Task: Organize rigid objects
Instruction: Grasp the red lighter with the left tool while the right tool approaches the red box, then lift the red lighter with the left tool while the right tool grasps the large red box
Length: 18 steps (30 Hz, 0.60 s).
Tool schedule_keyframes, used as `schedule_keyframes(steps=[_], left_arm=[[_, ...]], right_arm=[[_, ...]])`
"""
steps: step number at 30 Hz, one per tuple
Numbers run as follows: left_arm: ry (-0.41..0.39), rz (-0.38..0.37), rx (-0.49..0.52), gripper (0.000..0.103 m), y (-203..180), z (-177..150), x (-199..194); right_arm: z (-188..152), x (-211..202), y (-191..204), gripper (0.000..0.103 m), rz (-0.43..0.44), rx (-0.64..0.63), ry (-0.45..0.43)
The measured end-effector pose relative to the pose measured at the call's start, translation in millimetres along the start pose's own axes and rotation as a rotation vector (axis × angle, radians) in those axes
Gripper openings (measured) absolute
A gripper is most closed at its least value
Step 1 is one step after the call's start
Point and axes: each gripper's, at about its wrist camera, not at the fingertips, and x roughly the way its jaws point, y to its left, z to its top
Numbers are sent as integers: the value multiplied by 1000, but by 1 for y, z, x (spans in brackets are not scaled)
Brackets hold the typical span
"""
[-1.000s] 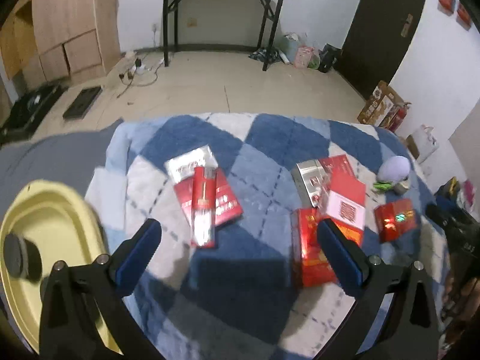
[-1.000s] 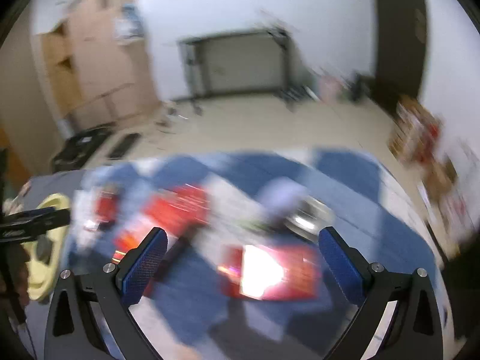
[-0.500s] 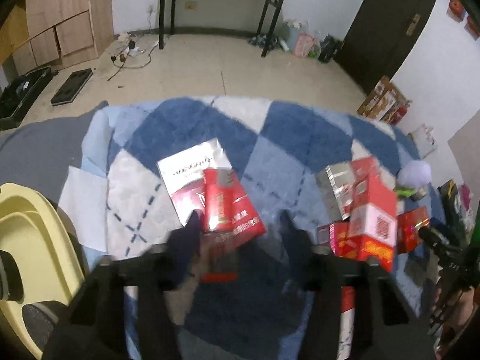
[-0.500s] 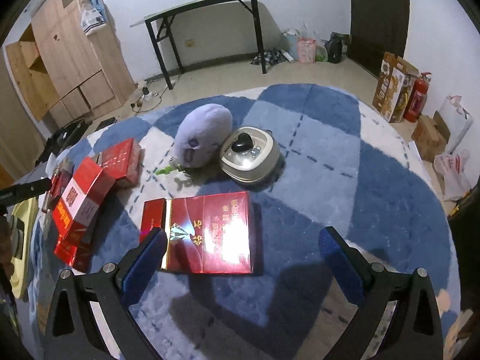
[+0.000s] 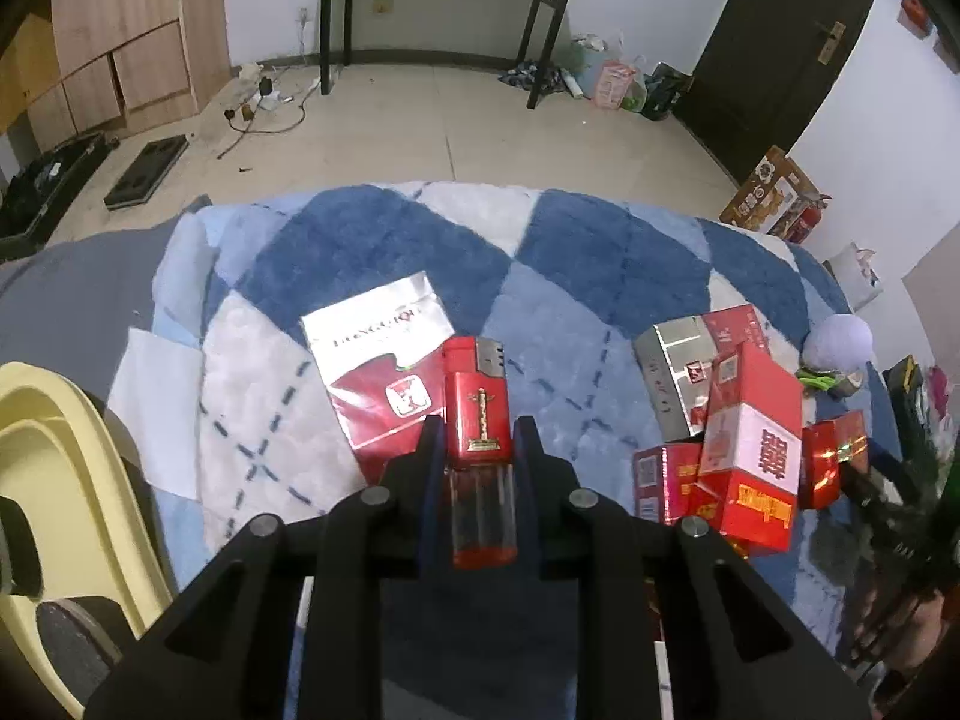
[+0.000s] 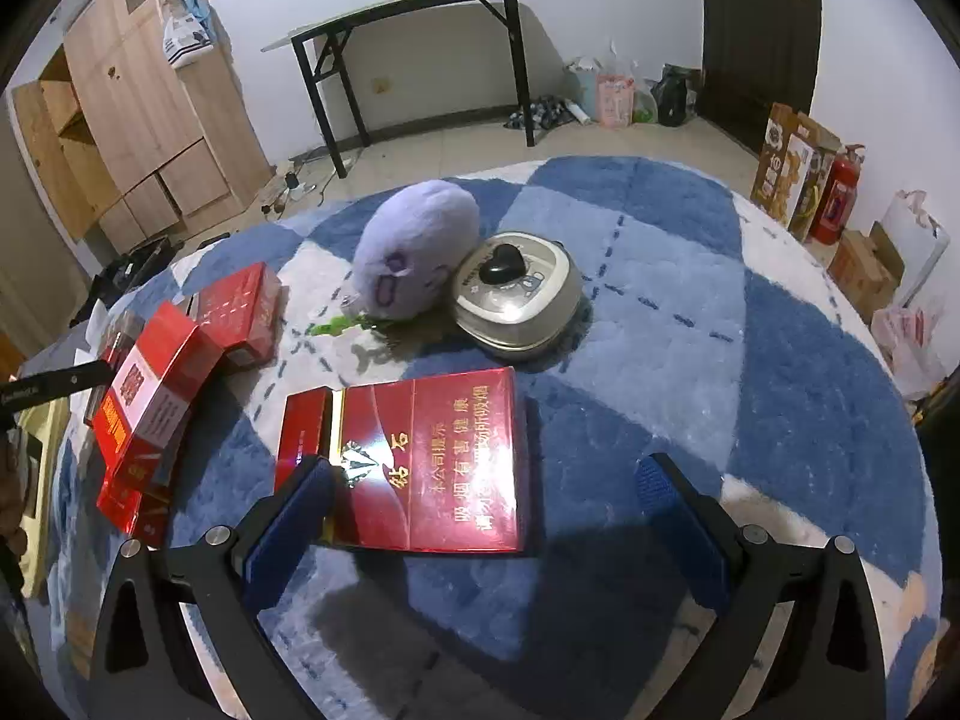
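Left wrist view: left gripper (image 5: 479,441) jaws closing, pads against both sides of red lighter (image 5: 478,414), which lies partly over silver-red pack (image 5: 384,360) on blue checked rug (image 5: 372,240). Red carton pile (image 5: 744,468) off to right.

Right wrist view: right gripper (image 6: 486,483) jaws wide apart, holding nothing; big red carton (image 6: 444,456) flat on rug between my fingers. Purple plush (image 6: 414,252) touching round tin (image 6: 519,294) beyond it.

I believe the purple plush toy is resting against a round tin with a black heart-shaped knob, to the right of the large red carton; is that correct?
Not quite: the right wrist view shows the purple plush toy against the round tin with its black heart-shaped knob, but both lie beyond the large red carton, farther from the camera, not to its right.
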Motion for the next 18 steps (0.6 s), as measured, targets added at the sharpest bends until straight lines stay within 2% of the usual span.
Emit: schedule_keyframes(steps=[6,12,15,18], left_arm=[[16,-12,-6,24,-5,-3,1],[27,-47,-40,24,0,-4,0],[32,-67,-74,24,4,-2,1],[38,-51,-65,24,2,-3,0]], right_arm=[[4,-1,8,103,-10,0,17],[2,-18,26,103,-47,-35,-51],[-2,-13,42,103,-82,-93,-28],[-1,2,45,103,-99,-58,39]])
